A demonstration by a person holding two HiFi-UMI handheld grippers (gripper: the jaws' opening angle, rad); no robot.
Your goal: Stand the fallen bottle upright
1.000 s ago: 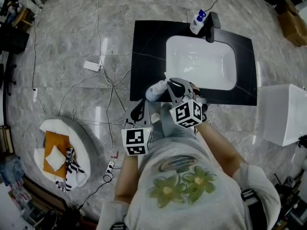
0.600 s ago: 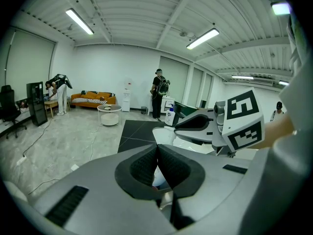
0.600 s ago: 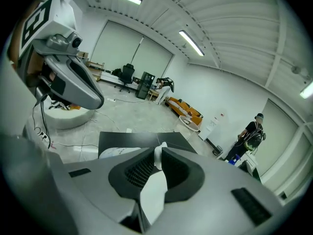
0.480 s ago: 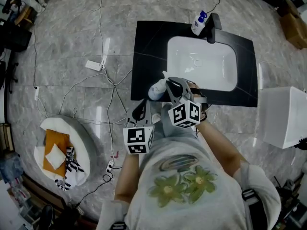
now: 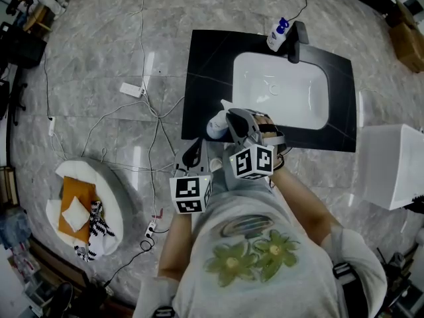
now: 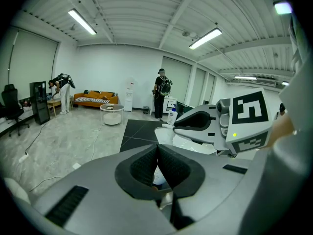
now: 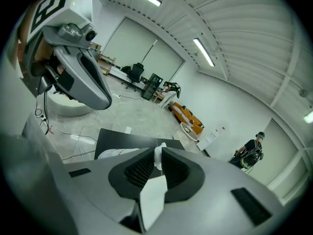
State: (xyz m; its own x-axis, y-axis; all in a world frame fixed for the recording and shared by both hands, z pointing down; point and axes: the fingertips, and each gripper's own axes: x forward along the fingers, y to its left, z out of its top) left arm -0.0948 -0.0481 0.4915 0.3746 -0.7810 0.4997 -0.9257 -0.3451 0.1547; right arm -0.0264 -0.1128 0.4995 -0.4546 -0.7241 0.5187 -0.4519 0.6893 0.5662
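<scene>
The fallen bottle, white with a pump top, lies tilted at the front left of the black counter, beside the white sink. My right gripper is shut on its pump neck. In the right gripper view the white neck sits pinched between the pads, and the body shows to the left. My left gripper hangs in front of the counter's edge, shut, with nothing in it. In the left gripper view its jaws meet, and a bit of the bottle shows behind them.
A second pump bottle stands upright beside the black faucet at the counter's back. A white box stands to the right. Cables and a power strip lie on the floor at left, near a round cushion seat.
My right gripper has rolled a little with the bottle's neck in it, and the bottle has shifted slightly with it. The left gripper has stayed where it was.
</scene>
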